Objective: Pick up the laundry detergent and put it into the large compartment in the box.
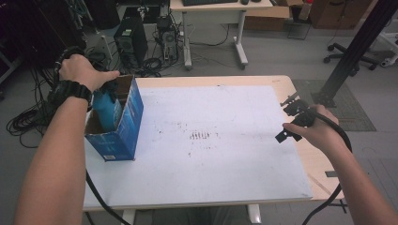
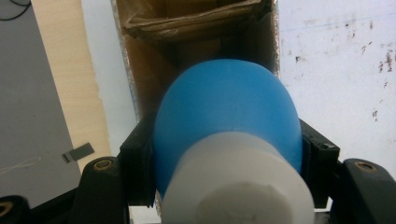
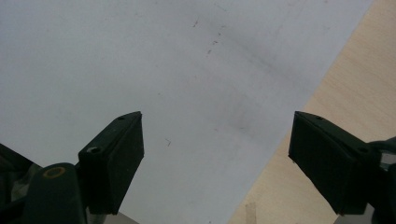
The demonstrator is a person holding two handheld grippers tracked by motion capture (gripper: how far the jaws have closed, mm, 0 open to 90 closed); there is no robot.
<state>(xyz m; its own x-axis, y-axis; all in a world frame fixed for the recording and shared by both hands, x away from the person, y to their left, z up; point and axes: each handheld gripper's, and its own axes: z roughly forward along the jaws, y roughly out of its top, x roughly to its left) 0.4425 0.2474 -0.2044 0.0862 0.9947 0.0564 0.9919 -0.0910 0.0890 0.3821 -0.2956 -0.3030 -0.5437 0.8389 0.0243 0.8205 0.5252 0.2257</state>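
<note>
Surface: white sheet covering a pale wooden table.
Left gripper: at 9 o'clock, jaws clamped on a blue bottle with white cap, inside the open blue cardboard box.
Right gripper: at 3 o'clock, jaws wide apart, holding nothing, above the sheet's edge.

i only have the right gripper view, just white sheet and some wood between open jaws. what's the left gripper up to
Observer: The left gripper is shut on a blue bottle with a white cap.
Operator: where's the bottle
Observer: Partly inside an open blue cardboard box at the table's left edge, in the high view.
Operator: and where am i relative to that
Observer: Your right gripper hangs at the table's right edge, across the white sheet from the box.
</note>
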